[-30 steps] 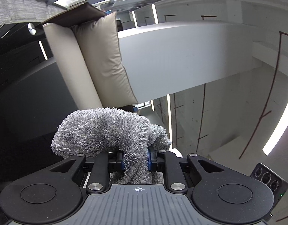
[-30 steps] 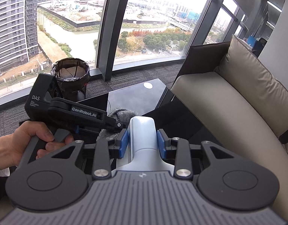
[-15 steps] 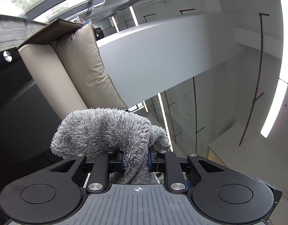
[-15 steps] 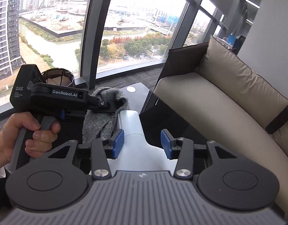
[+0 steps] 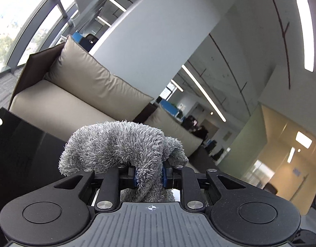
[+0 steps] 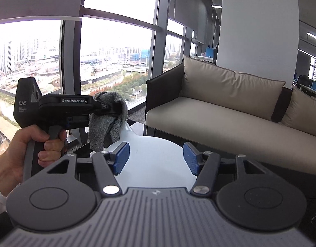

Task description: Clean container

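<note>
My left gripper (image 5: pixel 148 175) is shut on a fluffy grey cloth (image 5: pixel 120 144) that bunches over its fingers. In the right wrist view the left gripper (image 6: pixel 108 108) is held by a hand at the left, with the cloth (image 6: pixel 104 125) hanging down from it. My right gripper (image 6: pixel 155 157) is open wide, its blue pads on either side of a white container (image 6: pixel 149 160) and apart from it. The container lies on the black glass table (image 6: pixel 164 132), its narrow end toward the cloth.
A beige sofa (image 6: pixel 230 113) with cushions stands to the right, also in the left wrist view (image 5: pixel 75 94). Tall windows (image 6: pixel 116 61) lie ahead and a white column (image 6: pixel 258 30) stands behind the sofa. The black table (image 5: pixel 20 144) lies below the left gripper.
My right gripper has opened and let go of the white container, and has tilted up and backed off. My left gripper has risen and turned level with the cloth still in it.
</note>
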Action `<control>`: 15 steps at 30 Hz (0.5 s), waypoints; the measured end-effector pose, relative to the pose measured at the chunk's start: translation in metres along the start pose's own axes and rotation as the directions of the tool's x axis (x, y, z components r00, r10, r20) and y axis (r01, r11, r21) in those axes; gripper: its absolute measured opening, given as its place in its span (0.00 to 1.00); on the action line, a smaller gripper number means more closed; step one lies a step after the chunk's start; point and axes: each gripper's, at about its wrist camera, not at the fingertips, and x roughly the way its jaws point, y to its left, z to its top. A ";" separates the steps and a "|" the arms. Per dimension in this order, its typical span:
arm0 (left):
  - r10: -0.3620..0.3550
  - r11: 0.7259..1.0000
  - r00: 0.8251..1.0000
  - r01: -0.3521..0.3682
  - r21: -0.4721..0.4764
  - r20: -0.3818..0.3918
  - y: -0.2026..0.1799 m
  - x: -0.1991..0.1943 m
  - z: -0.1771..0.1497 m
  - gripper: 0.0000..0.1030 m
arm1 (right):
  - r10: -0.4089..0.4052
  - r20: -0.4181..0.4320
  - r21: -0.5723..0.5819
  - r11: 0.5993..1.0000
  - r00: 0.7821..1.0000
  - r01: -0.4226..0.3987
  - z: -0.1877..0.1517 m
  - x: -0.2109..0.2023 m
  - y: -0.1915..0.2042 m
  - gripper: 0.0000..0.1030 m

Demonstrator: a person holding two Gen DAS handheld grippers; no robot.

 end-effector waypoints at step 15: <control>0.003 0.993 0.995 0.009 0.122 -0.101 -0.057 0.015 -0.022 0.18 | -0.048 0.048 0.179 0.983 0.998 0.039 -0.036 -0.036 -0.048 0.70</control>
